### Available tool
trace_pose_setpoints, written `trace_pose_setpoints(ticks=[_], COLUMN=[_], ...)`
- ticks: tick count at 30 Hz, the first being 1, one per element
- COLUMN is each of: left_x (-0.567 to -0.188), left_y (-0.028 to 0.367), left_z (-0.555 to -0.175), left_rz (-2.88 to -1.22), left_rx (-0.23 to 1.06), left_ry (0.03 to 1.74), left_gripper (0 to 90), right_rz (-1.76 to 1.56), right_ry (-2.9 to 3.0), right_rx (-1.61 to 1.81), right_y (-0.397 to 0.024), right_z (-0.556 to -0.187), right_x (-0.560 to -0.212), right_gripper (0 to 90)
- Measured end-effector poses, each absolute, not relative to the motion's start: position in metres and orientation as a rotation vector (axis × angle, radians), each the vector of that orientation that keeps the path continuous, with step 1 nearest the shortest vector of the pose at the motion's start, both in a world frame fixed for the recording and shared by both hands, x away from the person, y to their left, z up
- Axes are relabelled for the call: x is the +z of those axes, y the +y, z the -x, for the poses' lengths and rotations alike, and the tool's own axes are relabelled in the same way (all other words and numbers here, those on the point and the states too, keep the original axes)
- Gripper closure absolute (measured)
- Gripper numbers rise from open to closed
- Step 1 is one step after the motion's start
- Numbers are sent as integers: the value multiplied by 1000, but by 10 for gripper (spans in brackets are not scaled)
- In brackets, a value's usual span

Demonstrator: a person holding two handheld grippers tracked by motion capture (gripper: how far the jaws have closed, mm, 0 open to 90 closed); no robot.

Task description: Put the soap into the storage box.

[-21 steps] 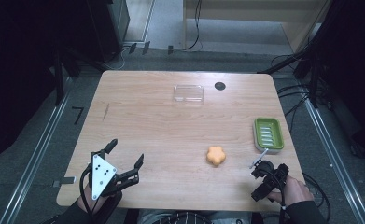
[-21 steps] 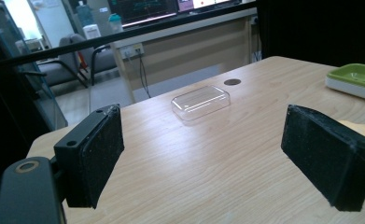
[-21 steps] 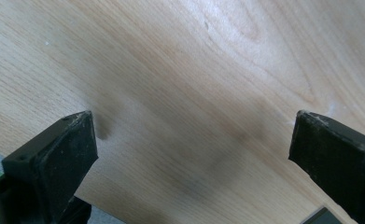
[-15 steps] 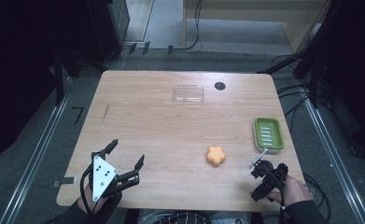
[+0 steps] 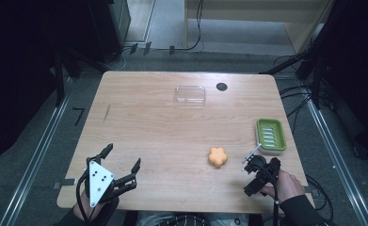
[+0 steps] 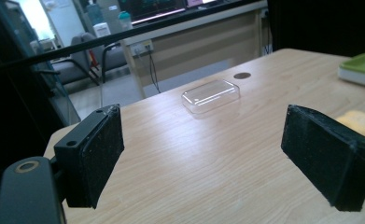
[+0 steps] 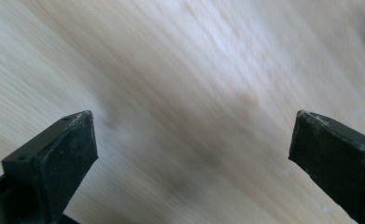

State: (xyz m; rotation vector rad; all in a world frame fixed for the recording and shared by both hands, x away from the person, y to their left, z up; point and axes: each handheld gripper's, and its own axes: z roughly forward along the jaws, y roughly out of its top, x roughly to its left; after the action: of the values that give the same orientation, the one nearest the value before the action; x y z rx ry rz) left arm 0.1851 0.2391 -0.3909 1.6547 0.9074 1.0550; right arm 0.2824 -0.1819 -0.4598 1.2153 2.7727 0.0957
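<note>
Wooden and pale, the tabletop [image 5: 163,136] carries four things in front of us. An orange flower-shaped piece [image 5: 217,157] lies toward our right, near the front edge, and our right gripper [image 5: 257,176] is just beside it on its right, not touching it. In the right gripper view its jaws stand wide apart with bare, blurred wood between them, so they are released and grasp nothing. A green soap dish [image 5: 271,134] sits near the right edge, just beyond that gripper. Farther back, near the middle of the far edge, lies a clear plastic lid [image 5: 190,94], with a small dark round hole [image 5: 221,86] in the wood to its right. Our left gripper [image 5: 120,167] is at the front left corner, well apart from the orange piece. In the left gripper view its jaws are also spread wide and empty, looking across the wood toward the clear lid, with the orange piece half hidden behind one jaw.
</note>
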Motion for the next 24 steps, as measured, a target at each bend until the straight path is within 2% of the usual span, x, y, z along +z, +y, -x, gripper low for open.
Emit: trace_pose_setpoints(ticks=[16, 24], left_x=[-392, -392], left_y=[239, 238], left_z=[-186, -187], left_rz=[-1671, -1666], left_rx=[1063, 1057], left_ry=[899, 899], left_gripper=[135, 135], right_rz=[-1129, -1194], right_ry=[2831, 2831], right_rx=[154, 208], right_y=[-147, -140], right_z=[-304, -311], right_x=[-457, -456], right_gripper=[0, 0])
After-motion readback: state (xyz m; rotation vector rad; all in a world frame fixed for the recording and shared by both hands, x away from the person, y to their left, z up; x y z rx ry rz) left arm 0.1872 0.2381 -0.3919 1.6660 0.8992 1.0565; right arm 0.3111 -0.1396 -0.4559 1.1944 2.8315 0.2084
